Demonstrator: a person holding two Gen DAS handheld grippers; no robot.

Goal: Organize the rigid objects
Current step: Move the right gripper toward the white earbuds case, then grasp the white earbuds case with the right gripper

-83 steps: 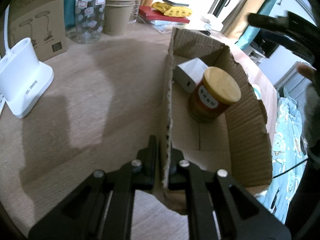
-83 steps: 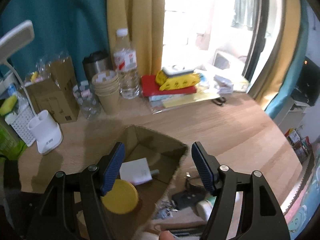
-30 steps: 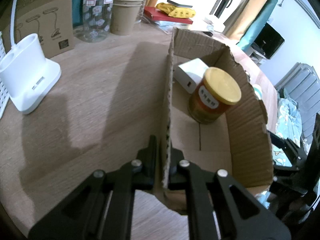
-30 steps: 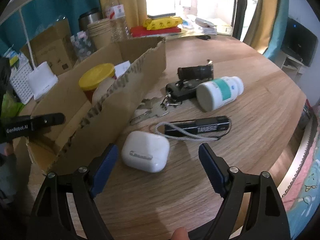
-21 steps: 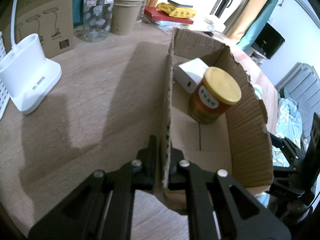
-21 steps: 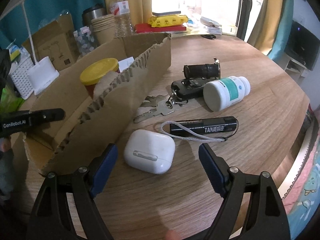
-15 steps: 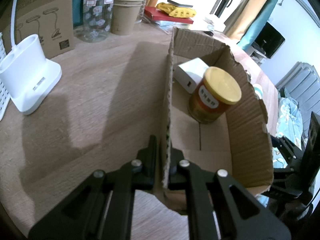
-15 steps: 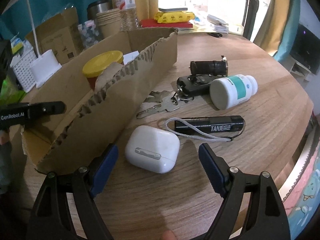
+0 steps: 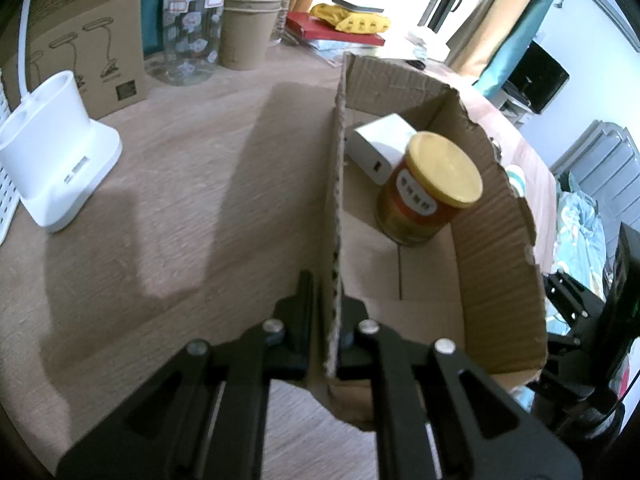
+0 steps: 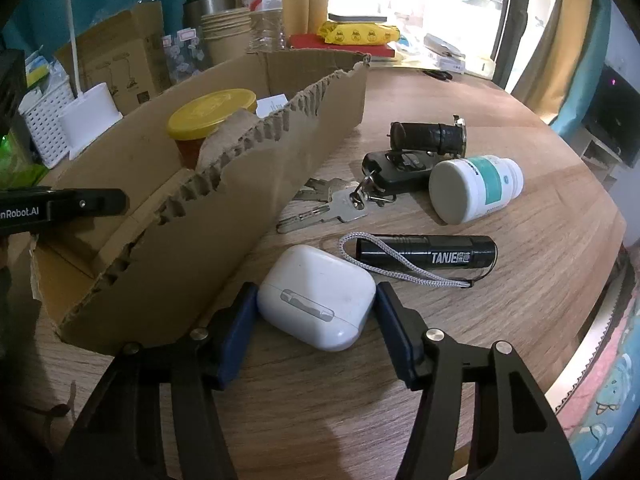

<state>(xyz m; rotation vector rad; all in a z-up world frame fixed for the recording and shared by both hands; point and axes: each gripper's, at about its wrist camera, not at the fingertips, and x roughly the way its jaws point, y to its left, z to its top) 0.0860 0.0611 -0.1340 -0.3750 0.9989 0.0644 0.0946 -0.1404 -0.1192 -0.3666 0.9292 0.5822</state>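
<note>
Holding cardboard box (image 9: 496, 240) steady from left wrist view: left tongs (image 9: 326, 344) clamped on near wall. Inside box already: yellow-lidded jar (image 9: 430, 188), white adapter (image 9: 380, 144). Wooden table (image 9: 180, 184) carries lamp base (image 9: 52, 168), paper cups (image 9: 248, 28).

Right wrist view: right tongs (image 10: 316, 332) closing around white earbud case (image 10: 316, 296), pads at its sides, case on table beside box. Left outside box: flashlight (image 10: 428, 256), pill bottle (image 10: 476, 188), keys (image 10: 328, 204), black cylinder (image 10: 428, 136). Task judged under halfway. Curtained window behind.

We read "TANJE" in white letters on the black flashlight (image 10: 426, 251) lying on the counter (image 10: 520, 240). On the left gripper (image 10: 80, 205) we read "nRobot.AI", its start cut off. The yellow-lidded jar (image 9: 432, 188) carries label characters too blurred to read.
</note>
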